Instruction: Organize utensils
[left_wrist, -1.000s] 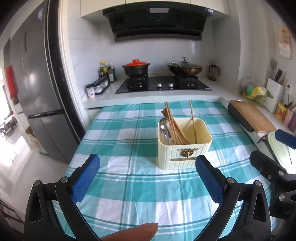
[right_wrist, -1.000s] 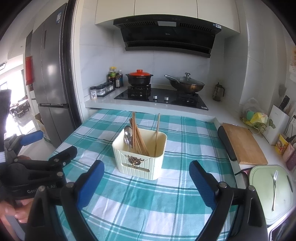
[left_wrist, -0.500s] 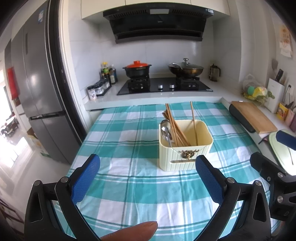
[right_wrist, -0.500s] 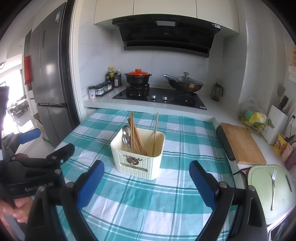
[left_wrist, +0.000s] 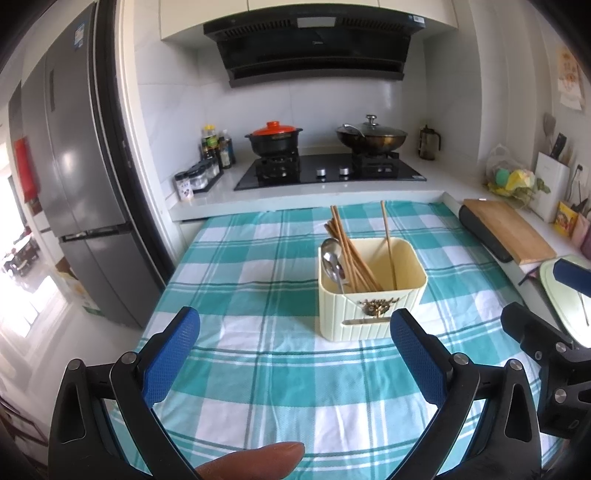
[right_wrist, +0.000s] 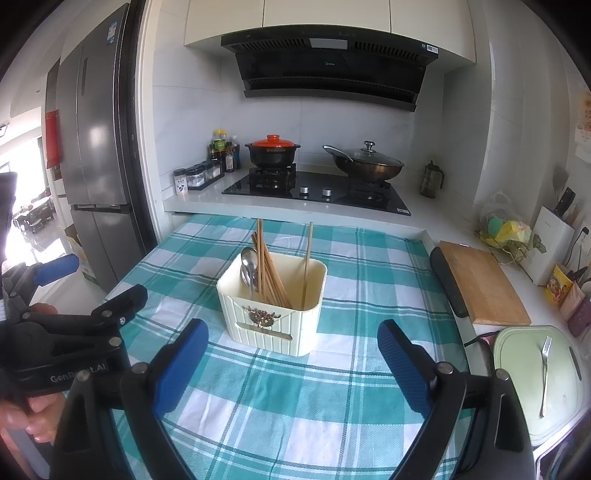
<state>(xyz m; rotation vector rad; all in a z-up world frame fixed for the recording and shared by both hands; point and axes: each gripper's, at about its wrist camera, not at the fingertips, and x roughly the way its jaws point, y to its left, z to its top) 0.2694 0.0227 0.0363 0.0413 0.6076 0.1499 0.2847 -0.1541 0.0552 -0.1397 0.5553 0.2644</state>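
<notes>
**Inspector A:** Left wrist view. Surface: a table under a teal-and-white checked cloth (left_wrist: 258, 369), running to a white counter at the far edge. The left gripper (left_wrist: 295, 354) hovers near, jaws spread wide, gripping nothing. A fingertip (left_wrist: 255, 459) shows at the near edge.

**Inspector B:** The task item?

**Inspector A:** A cream utensil holder (left_wrist: 371, 295) stands right of centre on the cloth, containing wooden chopsticks (left_wrist: 343, 251) and a metal spoon (left_wrist: 332, 262). The room: a grey refrigerator (left_wrist: 85, 206) at left, a black hob (left_wrist: 328, 171) at the far side with a red-lidded pot (left_wrist: 274, 138) and a lidded wok (left_wrist: 371, 138), and a range hood (left_wrist: 314, 48) above.

**Inspector B:** Right wrist view?

**Inspector A:** The right gripper (right_wrist: 291, 362) is likewise wide apart and empty, held above the near cloth. The holder sits at centre, far of the fingers. The other gripper, held by a hand (right_wrist: 40, 413), occupies the near left. On the right counter: a wooden cutting board (right_wrist: 484, 288), and nearer, a pale green tray (right_wrist: 524, 398) with a fork (right_wrist: 543, 373) lying on it.
</notes>
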